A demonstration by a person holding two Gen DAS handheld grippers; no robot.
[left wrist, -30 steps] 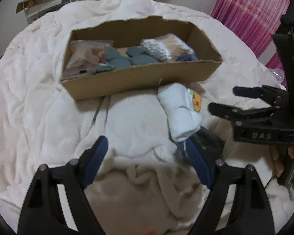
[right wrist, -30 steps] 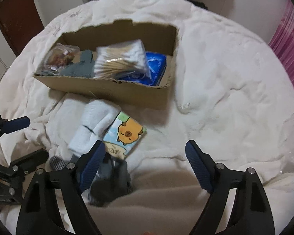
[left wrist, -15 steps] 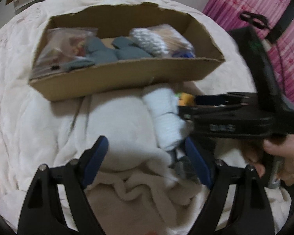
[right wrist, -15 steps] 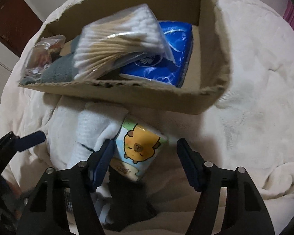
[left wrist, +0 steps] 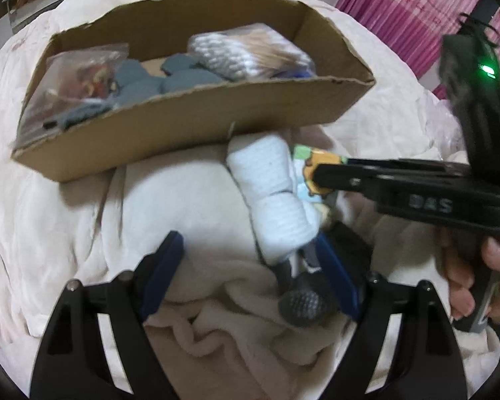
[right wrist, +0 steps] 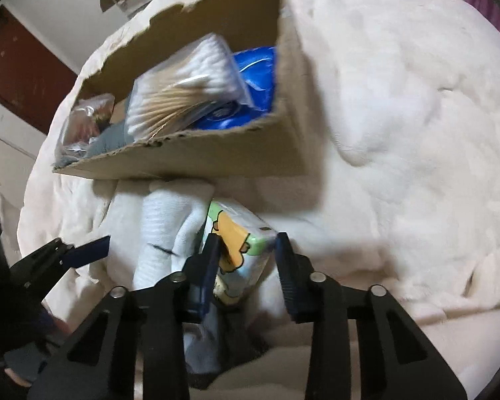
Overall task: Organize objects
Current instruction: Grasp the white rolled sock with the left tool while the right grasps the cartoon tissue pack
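The right claw (right wrist: 246,260) has just been closing, and a small printed packet (right wrist: 240,240), bearing a cartoon animal, now sits between its blue pads. One second ago the same claw stood wide above the bedding with the packet ahead of it. In the right wrist view the left pad (right wrist: 210,260) lies against the packet's edge; the right pad appears to meet the far corner, but blur prevents confirming firm contact. Judgement: the claw is grasping the packet, or is at the point of doing so.

The packet lies on the white blanket (right wrist: 400,133) at lower centre of the frame, just below the near wall of the cardboard box (right wrist: 190,163) and touching the rolled white sock (right wrist: 163,233) to its left. The box already holds a bag of cotton swabs (right wrist: 183,90), a blue pack (right wrist: 253,76) and grey items.

The left claw (left wrist: 250,266) is released, its pads wide apart at the lower centre of the left wrist view. The lower end of the white sock and a dark item (left wrist: 303,303) lie by its right-hand pad, ungripped.

Judged consequence: the packet is the next item for the box, with the sock and dark item remaining.
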